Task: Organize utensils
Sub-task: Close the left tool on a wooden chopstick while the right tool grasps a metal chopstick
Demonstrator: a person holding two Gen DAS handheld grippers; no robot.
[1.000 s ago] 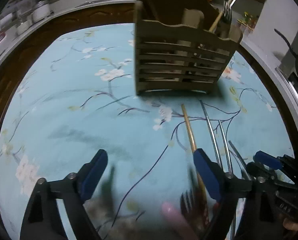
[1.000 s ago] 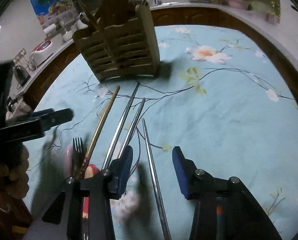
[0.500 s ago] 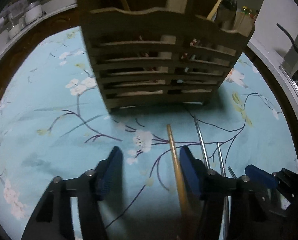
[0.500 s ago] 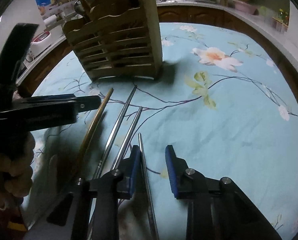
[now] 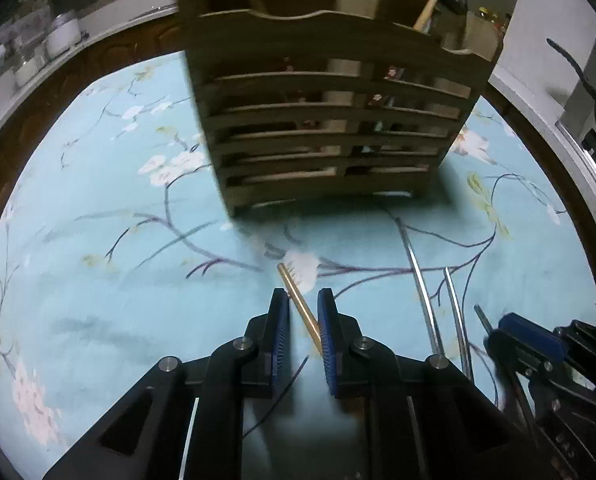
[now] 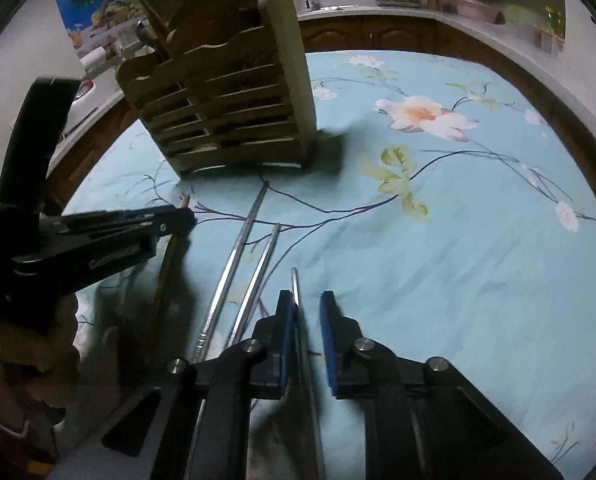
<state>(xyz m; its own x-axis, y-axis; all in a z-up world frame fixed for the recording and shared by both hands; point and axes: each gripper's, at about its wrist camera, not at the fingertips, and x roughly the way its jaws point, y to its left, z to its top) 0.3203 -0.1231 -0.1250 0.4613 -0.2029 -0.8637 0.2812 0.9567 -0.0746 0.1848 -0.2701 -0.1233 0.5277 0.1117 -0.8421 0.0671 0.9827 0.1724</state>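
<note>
**Two sticks, two claws, one box ahead**

Your left gripper [image 5: 302, 320] has the wooden chopstick [image 5: 298, 300] between its blue pads. The stick lies slanted across the gap and points toward the wooden holder [image 5: 321, 128], which stands just past its tip. The jaws are closing and look like they touch the stick at both ends of the gap.

Your right gripper [image 6: 306, 320] is closing too. The metal chopstick [image 6: 298, 300] lies along its left pad. The right pad is not on it yet. Both sticks lie on the blue tablecloth [image 6: 457, 240].
</note>
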